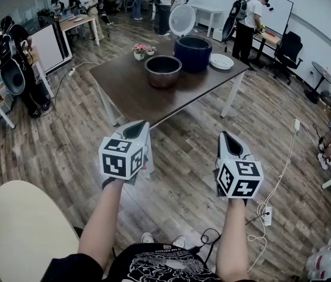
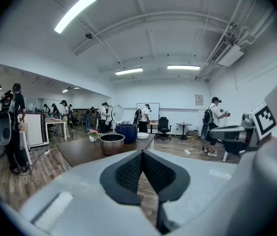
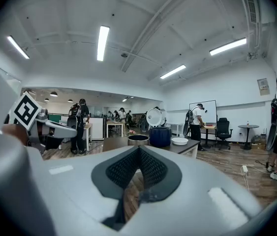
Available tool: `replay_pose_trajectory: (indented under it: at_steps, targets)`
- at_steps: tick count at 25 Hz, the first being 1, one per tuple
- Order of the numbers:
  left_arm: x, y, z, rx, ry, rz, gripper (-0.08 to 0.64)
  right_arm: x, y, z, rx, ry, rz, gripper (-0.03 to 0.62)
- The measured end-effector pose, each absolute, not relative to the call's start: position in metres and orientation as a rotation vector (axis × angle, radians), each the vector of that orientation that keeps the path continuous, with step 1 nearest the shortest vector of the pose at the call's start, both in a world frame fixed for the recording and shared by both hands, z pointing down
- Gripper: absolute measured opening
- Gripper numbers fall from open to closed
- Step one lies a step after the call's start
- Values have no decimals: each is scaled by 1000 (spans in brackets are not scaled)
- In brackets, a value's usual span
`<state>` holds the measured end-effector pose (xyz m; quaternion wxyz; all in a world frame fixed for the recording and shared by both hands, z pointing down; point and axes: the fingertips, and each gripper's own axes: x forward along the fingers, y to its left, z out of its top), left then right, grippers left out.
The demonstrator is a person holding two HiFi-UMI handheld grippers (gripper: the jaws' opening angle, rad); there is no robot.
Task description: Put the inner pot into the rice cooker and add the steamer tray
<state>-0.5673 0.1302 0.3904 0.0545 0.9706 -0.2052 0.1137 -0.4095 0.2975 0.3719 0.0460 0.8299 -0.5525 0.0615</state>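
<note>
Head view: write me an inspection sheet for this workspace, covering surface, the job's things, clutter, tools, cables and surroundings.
Surface: dark wooden table, well ahead of the person.
Job's things: inner pot stands on the table beside the blue rice cooker, lid raised; white steamer tray lies on the cooker's other side.
Clutter: small flower pot behind the inner pot.
Tools: left tool and right tool both shut, empty, held in the air short of the table.
Cables: white cable and power strip on the floor at the right; another cable left of the table.
Surroundings: wooden floor, people at other desks, office chair, pale round table at lower left.
</note>
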Motion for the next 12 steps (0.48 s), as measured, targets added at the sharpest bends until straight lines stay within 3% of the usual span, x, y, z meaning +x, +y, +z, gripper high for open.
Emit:
replay_pose_trajectory:
  at_steps: [12]
  targets:
    - [-547,149,386,2938,-645,356,14,-387,317,367,2544,-1698,169,9]
